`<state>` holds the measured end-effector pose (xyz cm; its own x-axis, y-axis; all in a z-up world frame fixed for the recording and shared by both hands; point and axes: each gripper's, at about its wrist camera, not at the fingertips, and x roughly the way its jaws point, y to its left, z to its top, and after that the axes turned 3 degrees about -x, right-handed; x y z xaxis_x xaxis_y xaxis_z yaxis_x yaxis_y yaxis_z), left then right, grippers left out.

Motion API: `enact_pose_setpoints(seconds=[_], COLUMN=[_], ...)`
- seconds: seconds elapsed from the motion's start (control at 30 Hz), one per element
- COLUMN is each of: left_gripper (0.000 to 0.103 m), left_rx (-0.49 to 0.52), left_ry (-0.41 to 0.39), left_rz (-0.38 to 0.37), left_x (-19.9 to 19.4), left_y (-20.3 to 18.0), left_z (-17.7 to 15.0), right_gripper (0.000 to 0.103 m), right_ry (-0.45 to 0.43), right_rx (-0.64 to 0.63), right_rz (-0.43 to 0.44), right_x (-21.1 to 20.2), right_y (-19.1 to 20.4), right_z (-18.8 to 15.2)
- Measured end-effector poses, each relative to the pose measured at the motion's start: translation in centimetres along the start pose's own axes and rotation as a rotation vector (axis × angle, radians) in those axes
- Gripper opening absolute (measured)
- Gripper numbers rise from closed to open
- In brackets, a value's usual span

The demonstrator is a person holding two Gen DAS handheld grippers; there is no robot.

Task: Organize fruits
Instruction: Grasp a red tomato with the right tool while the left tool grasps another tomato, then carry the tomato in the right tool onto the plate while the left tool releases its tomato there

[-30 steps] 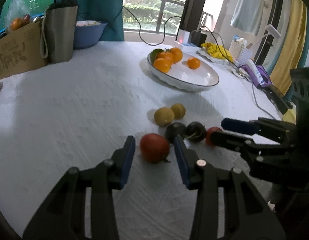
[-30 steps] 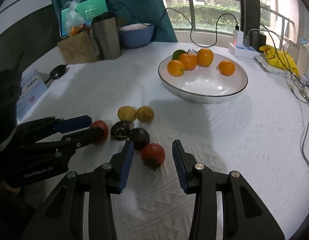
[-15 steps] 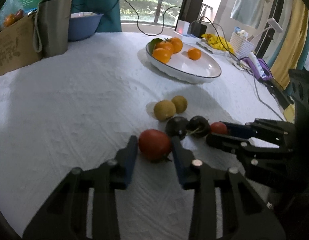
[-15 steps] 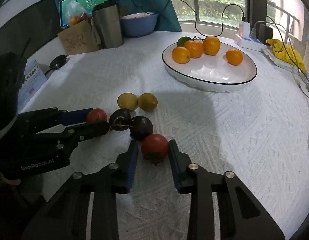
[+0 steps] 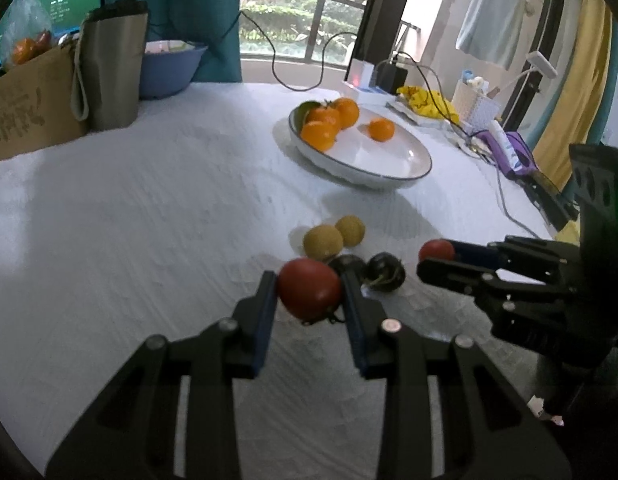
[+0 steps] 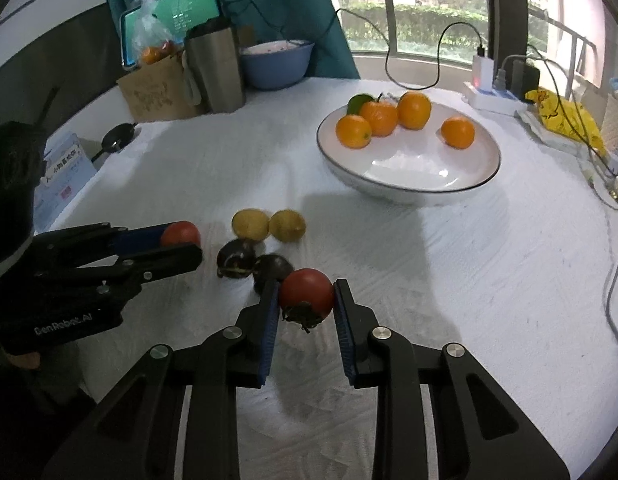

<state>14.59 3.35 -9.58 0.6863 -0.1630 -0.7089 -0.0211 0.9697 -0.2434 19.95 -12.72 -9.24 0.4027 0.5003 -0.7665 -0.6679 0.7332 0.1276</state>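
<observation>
My left gripper (image 5: 309, 292) is shut on a red tomato (image 5: 310, 289) and holds it just above the white tablecloth. My right gripper (image 6: 306, 297) is shut on a second red tomato (image 6: 307, 295), also lifted. Each gripper shows in the other's view, the right one (image 5: 437, 258) and the left one (image 6: 185, 242). Two yellow fruits (image 6: 269, 224) and two dark plums (image 6: 253, 262) lie on the cloth between the grippers. A white plate (image 6: 409, 178) with several oranges (image 6: 383, 118) stands farther back.
A steel tumbler (image 6: 215, 70), a blue bowl (image 6: 275, 62), a cardboard box (image 6: 157, 94) and a bag of fruit stand at the back left. A power strip (image 6: 493, 98), cables and a yellow bag (image 6: 561, 116) lie at the back right. A card (image 6: 63, 170) stands at the left edge.
Both grippers closed on the tomatoes they were straddling and lifted them slightly off the cloth. The other fruit has not moved.
</observation>
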Motion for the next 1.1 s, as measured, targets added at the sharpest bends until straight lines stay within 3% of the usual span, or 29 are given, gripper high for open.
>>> enact_pose_setpoints(seconds=[0.43, 1.1], left_gripper=[0.033, 0.033], left_rx=[0.033, 0.115], left_ry=[-0.047, -0.055], left_rz=[-0.017, -0.050], left_x=[-0.3, 2.7], left_y=[-1.2, -3.8], left_z=[2.5, 7.5], right_gripper=[0.029, 0.029], right_ry=[-0.050, -0.092], right_rx=[0.033, 0.050], right_rz=[-0.038, -0.060], right_x=[-1.4, -1.2], right_y=[-3.0, -7.1], right_z=[1.7, 5.8])
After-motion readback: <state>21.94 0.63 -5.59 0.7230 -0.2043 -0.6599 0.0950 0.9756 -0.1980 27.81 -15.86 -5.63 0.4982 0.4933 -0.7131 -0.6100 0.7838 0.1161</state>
